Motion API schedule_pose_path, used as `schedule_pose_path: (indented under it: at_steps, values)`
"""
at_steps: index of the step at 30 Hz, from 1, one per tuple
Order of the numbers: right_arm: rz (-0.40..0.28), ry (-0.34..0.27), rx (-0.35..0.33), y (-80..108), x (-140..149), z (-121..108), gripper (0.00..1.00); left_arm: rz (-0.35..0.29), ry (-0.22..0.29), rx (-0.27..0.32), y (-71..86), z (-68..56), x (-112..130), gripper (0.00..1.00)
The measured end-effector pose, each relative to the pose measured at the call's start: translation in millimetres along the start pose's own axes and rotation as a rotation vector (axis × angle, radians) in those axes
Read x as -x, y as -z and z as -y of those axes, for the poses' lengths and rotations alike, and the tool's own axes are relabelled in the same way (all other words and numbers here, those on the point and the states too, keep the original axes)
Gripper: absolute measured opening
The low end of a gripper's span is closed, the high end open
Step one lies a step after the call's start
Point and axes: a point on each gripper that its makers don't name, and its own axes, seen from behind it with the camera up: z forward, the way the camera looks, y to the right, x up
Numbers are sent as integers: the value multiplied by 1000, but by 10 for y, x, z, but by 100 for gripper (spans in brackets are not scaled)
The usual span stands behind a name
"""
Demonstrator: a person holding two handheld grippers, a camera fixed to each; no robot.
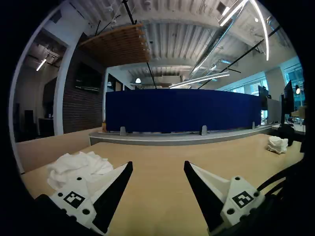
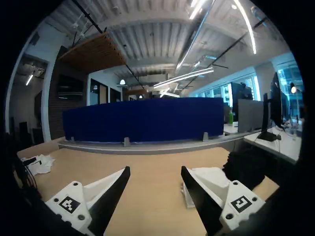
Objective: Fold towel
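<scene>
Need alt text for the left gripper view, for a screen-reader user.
The left hand-held gripper is open, low over a wooden table, with a crumpled white towel at lower left just beyond it. A smaller white cloth lies far right, and a blue divider spans the back.

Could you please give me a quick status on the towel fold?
Left gripper open, right gripper open, both holding nothing. White towel crumpled on table, by left gripper, ungripped. Dark bundle near right gripper.
</scene>
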Motion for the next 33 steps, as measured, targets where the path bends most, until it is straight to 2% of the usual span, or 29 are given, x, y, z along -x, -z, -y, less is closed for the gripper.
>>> schedule_pose_path:
  at_steps: [12, 17, 23, 27, 33]
  values:
    - [-26, -43, 24, -173, 521, -161, 100, 0, 0, -1, -1, -7, -2, 97]
    - [-28, -46, 37, -237, 603, -179, 100, 0, 0, -7, 37, -73, -2, 97]
    - [-49, -29, 36, -268, 568, -149, 99, 0, 1, -3, 50, -32, -8, 97]
    - [-49, -18, 33, -270, 588, -120, 99, 0, 0, -3, 72, -104, -6, 97]
    - [-49, 1, 36, -251, 622, -92, 99, 0, 1, -9, 26, -38, -11, 97]
